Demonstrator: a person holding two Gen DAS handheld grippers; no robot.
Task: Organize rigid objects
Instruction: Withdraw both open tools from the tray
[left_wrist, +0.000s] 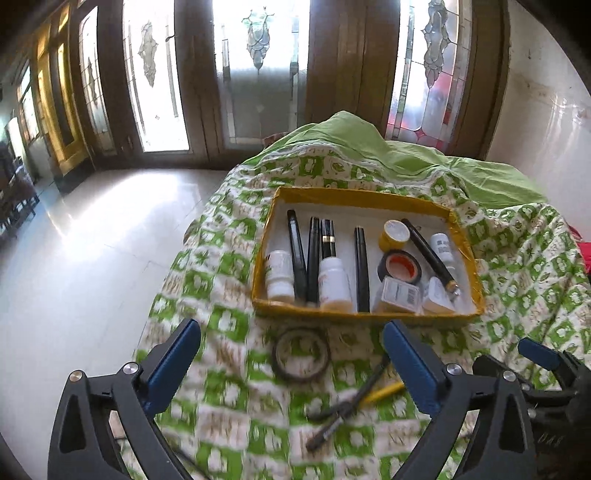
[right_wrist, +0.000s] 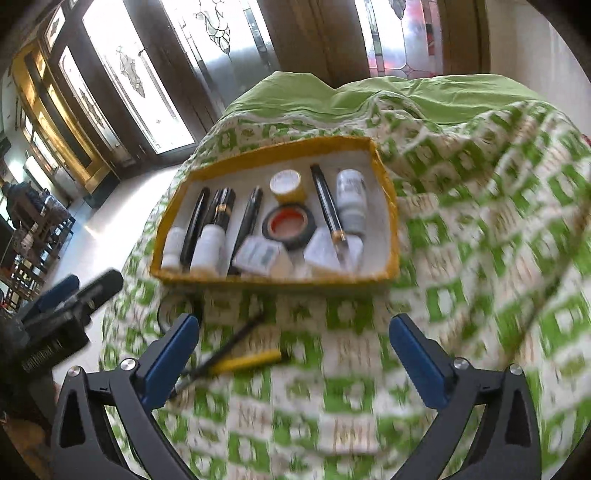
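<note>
A shallow yellow-rimmed box (left_wrist: 364, 195) lies on a green-and-white patterned cloth. It holds several black pens (left_wrist: 297, 254), white bottles (left_wrist: 334, 282), a yellow tape roll (left_wrist: 395, 234), a black tape roll (left_wrist: 400, 267) and small white boxes (left_wrist: 400, 295). In front of the box lie a thin dark tape ring (left_wrist: 301, 354) and yellow-handled pliers (left_wrist: 354, 402). My left gripper (left_wrist: 291, 328) hangs open above the ring, holding nothing. In the right wrist view my right gripper (right_wrist: 294, 321) is open and empty above the cloth, with the pliers (right_wrist: 243, 363) near its left finger and the box (right_wrist: 273, 149) beyond.
The cloth-covered surface ends at the left, where a glossy tiled floor (left_wrist: 92, 258) begins. Bunched plain green fabric (left_wrist: 369, 140) rises behind the box. Wooden doors with glass panes (left_wrist: 258, 74) stand at the back. A blue finger (right_wrist: 59, 293) of the left gripper shows at the right wrist view's left.
</note>
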